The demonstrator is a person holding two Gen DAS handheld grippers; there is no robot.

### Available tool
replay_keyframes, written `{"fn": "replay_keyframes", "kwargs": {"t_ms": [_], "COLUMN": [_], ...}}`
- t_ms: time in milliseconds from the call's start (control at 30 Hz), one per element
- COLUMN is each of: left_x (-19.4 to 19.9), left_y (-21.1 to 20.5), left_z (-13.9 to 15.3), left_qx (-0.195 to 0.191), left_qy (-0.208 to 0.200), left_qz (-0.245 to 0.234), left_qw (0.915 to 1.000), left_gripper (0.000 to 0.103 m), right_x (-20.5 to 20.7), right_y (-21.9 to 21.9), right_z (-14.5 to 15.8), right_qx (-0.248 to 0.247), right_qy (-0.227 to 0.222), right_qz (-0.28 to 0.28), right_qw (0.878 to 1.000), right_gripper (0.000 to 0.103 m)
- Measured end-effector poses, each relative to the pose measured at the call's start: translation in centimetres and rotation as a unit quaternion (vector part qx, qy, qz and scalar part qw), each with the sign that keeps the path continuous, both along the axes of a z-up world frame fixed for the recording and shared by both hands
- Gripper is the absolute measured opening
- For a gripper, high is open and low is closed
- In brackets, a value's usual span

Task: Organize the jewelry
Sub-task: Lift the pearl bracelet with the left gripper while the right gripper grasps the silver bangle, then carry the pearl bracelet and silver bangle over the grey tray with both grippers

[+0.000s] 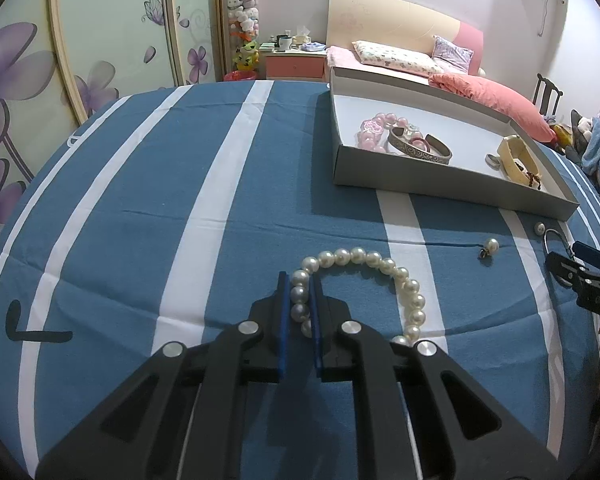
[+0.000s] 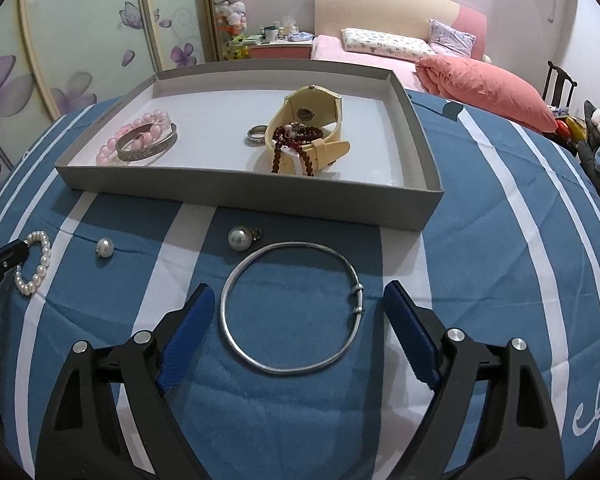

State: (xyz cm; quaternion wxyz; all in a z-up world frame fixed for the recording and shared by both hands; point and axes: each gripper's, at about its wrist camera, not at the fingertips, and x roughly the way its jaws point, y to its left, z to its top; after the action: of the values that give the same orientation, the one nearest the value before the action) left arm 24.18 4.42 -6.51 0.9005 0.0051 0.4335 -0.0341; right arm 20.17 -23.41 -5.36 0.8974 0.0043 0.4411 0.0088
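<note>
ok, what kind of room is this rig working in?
Almost certainly a home bedroom. A bed with pillows and a pink duvet sits behind the work surface, a bedside cabinet stands next to it, and a wardrobe with flower-printed sliding doors runs along the wall.

Worktop under a blue cloth with white stripes [image 1: 148, 208]. Behind it: sliding wardrobe doors printed with purple flowers and a butterfly [image 1: 112, 40]. Just beside them, a tall clear column stacked with plush toys [image 1: 242, 8], yellow-green plush at the bottom. Next to that, a pink bedside cabinet [image 1: 296, 65] with a dark mug and small clutter on top. Bed with a cream-and-pink headboard [image 1: 392, 20], a white patterned pillow [image 1: 396, 58], a lilac cushion [image 1: 452, 53], a salmon-pink duvet [image 2: 488, 88] bunched at the near side. Dark wooden chair [image 2: 560, 86] on the right, with a heap of clothes and soft toys beside it [image 1: 596, 148].
</note>
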Motion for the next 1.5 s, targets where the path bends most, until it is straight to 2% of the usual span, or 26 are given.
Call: {"fn": "replay_keyframes", "kwargs": {"t_ms": [33, 300, 400, 500, 733, 1000, 1333, 1500], "left_x": [0.0, 0.0, -0.1, -0.5, -2.0, -3.9, -5.5, -6.1], "left_y": [0.0, -0.2, -0.3, -0.3, -0.9, -1.7, -3.0, -3.4], "left_z": [0.0, 0.1, 0.3, 0.5, 1.9, 4.7, 7.6, 8.7], "left_qx": [0.0, -0.004, -0.012, -0.025, -0.053, -0.099, -0.101, -0.095], "left_qy": [0.0, 0.0, -0.001, -0.005, -0.054, -0.119, -0.178, -0.2], "left_qz": [0.0, 0.0, -0.002, -0.005, -0.029, -0.055, -0.067, -0.064], "left_qw": [1.0, 1.0, 0.9999, 0.9997, 0.9967, 0.9863, 0.9766, 0.9731], "left_gripper": [0.011, 0.011, 0.011, 0.011, 0.011, 0.01, 0.01, 0.01], "right_x": [0.0, -1.8, -3.2, -4.4, -5.8, -6.8, -8.5, -8.7], "right_y": [0.0, -0.3, -0.5, -0.7, -0.7, -0.6, 0.5, 0.7], "right_z": [0.1, 0.2, 0.4, 1.2, 3.3, 5.1, 7.1, 7.7], "right_qx": [0.001, 0.006, 0.026, 0.043, 0.073, 0.107, 0.085, 0.077], "right_qy": [-0.003, 0.001, -0.008, -0.034, -0.1, -0.17, -0.259, -0.287], "right_qz": [0.005, 0.013, 0.014, 0.013, 0.004, -0.002, -0.008, -0.02], "right_qw": [1.0, 1.0, 1.0, 0.998, 0.992, 0.98, 0.962, 0.955], "right_gripper": [0.073, 0.072, 0.072, 0.072, 0.072, 0.072, 0.073, 0.073]}}
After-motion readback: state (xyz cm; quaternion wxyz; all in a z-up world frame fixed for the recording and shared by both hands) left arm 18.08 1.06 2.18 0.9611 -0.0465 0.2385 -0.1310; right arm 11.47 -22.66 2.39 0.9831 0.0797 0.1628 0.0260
